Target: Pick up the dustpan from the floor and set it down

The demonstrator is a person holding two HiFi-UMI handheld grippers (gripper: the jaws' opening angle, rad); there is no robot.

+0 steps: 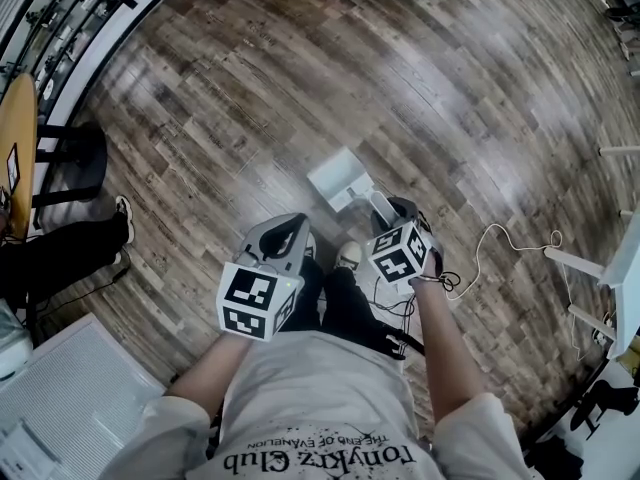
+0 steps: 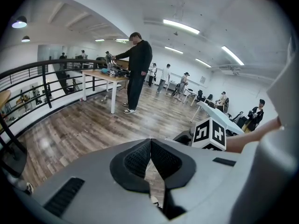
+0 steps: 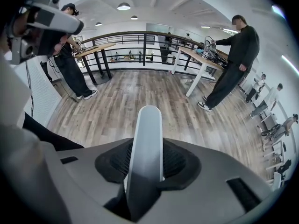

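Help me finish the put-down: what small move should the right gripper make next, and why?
Probably draw the right gripper back off the handle: the dustpan rests on the wood floor, and the jaws stand apart around the handle, not pressing it.

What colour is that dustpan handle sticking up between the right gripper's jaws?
White dustpan handle; clearest in the right gripper view.

shirt [image 1: 322, 393], perhaps "tonykrz Club", "End of Evangelion"

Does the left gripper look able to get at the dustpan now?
Probably yes: the dustpan rests on the floor just ahead of the left gripper; only its handle sits in the right gripper.
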